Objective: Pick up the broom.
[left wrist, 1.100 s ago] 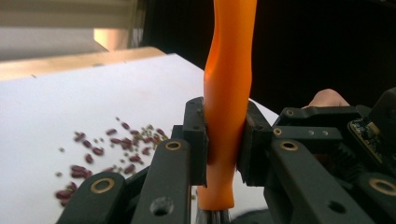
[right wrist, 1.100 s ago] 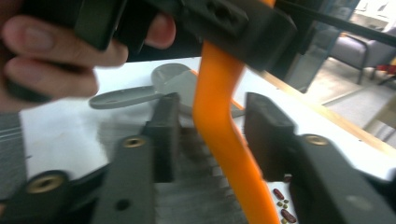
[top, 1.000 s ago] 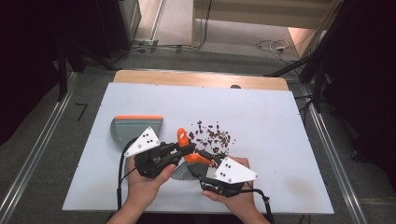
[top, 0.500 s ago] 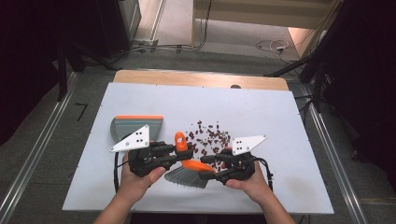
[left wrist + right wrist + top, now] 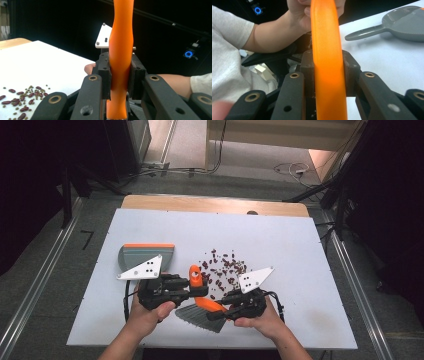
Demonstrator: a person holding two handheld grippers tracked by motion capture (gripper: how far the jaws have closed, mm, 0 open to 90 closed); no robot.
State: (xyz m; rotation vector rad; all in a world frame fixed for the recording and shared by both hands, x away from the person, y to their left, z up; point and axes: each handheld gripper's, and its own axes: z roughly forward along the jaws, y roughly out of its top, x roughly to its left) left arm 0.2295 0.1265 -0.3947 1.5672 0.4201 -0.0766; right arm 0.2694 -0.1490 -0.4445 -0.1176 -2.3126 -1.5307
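Note:
A hand brush with an orange handle [image 5: 196,277] and grey bristles [image 5: 199,318] lies tilted over the white table [image 5: 300,245], near my front edge. My left gripper [image 5: 192,290] is shut on the handle [image 5: 122,50], its pads [image 5: 106,77] pressing both sides. My right gripper [image 5: 220,310] has just been closing and is now shut on the same handle [image 5: 327,50], lower down toward the bristles. Dark red beans [image 5: 225,267] lie scattered just beyond the brush. A grey dustpan [image 5: 145,255] with an orange edge sits to the left.
In the right gripper view the dustpan [image 5: 402,22] and its long handle lie on the table behind the brush. Beans [image 5: 20,100] are spread at the lower left of the left gripper view. A wooden strip [image 5: 215,204] borders the table's far edge.
My right gripper has moved up and inward to the brush and closed on its orange handle. The left gripper has kept its grip and hardly moved.

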